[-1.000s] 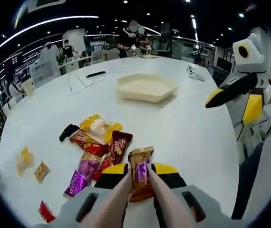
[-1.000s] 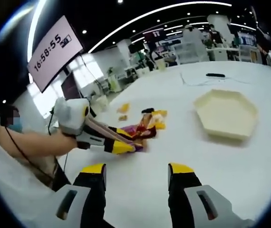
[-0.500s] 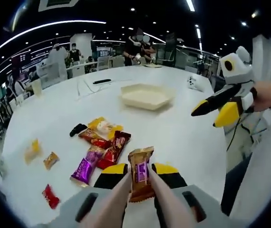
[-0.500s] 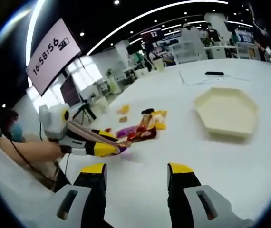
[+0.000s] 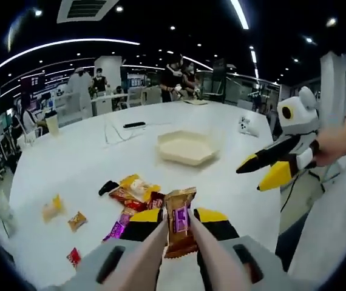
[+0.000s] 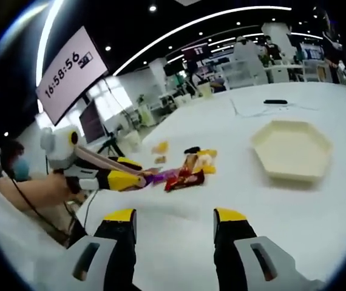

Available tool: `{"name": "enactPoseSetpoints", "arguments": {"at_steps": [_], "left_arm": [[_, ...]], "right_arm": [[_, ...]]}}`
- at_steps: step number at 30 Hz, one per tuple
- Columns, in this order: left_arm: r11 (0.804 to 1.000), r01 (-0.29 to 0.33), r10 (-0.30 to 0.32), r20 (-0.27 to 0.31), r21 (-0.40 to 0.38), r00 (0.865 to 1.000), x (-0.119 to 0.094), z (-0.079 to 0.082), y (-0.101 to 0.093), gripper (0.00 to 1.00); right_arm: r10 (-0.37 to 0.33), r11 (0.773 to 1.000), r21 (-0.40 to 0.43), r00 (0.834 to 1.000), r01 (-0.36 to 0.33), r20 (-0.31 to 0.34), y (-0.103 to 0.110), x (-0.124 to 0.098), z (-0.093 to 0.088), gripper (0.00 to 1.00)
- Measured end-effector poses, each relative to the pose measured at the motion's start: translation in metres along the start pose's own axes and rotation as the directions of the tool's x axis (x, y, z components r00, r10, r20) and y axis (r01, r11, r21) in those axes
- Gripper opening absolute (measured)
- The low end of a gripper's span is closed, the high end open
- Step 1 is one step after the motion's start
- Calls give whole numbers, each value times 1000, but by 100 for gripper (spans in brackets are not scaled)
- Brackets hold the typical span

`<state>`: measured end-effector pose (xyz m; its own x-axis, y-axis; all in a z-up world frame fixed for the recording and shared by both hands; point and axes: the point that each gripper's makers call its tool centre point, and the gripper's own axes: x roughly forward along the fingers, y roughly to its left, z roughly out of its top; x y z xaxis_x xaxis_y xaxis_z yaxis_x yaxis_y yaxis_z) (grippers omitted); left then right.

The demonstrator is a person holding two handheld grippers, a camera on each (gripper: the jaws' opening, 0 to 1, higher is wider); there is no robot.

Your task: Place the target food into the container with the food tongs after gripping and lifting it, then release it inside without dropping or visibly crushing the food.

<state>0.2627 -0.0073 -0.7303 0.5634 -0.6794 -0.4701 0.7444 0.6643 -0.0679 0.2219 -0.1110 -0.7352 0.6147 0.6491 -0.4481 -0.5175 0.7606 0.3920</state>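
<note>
My left gripper [image 5: 179,227] is shut on beige food tongs [image 5: 153,248], and the tongs pinch an orange-brown snack packet [image 5: 180,219] held upright above the white table [image 5: 70,163]. Below it lies a pile of snack packets [image 5: 133,191]. The cream hexagonal container [image 5: 188,147] stands empty farther out, toward the table's middle. My right gripper [image 5: 269,168] hovers open at the right, off the table edge. In the right gripper view its jaws [image 6: 174,225] stand apart with nothing between them; the left gripper [image 6: 109,177] reaches in from the left, near the pile [image 6: 188,170], with the container [image 6: 291,150] to the right.
Loose packets [image 5: 53,207] lie left of the pile, a red one [image 5: 73,257] close by. A black device [image 5: 135,125], a white controller [image 5: 244,125] and a cup [image 5: 52,123] sit farther out. People stand at the far end [image 5: 176,70]. A wall screen [image 6: 70,70] shows the time.
The left gripper has risen and drawn back from the table with the packet still in the tongs. The right gripper stays open, now lower at the left view's right side.
</note>
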Motion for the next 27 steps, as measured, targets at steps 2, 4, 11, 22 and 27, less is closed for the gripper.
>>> {"name": "enactPoseSetpoints", "arguments": {"at_steps": [2,4,11,22,27], "left_arm": [[1000,-3,3,6,8,1000,1,2,0,18],[999,-19,19,6,-27,1000,2,3,3,18],[998,-45,46,22,-40,999,-2,14,0,18],[991,-86,91,48,-106,995,-19,26,4,18],[993,-84,88,48,-88,995,-21,27,7,18]], "right_arm": [[21,1000,15,1000,-22,13,0,1,1,51],[53,998,20,998,-52,-39,1,3,-5,51],[129,991,-36,991,-130,-45,-3,8,12,52],[171,985,1,984,-171,-43,-5,11,17,52],[164,987,9,986,-163,-36,0,7,21,52]]}}
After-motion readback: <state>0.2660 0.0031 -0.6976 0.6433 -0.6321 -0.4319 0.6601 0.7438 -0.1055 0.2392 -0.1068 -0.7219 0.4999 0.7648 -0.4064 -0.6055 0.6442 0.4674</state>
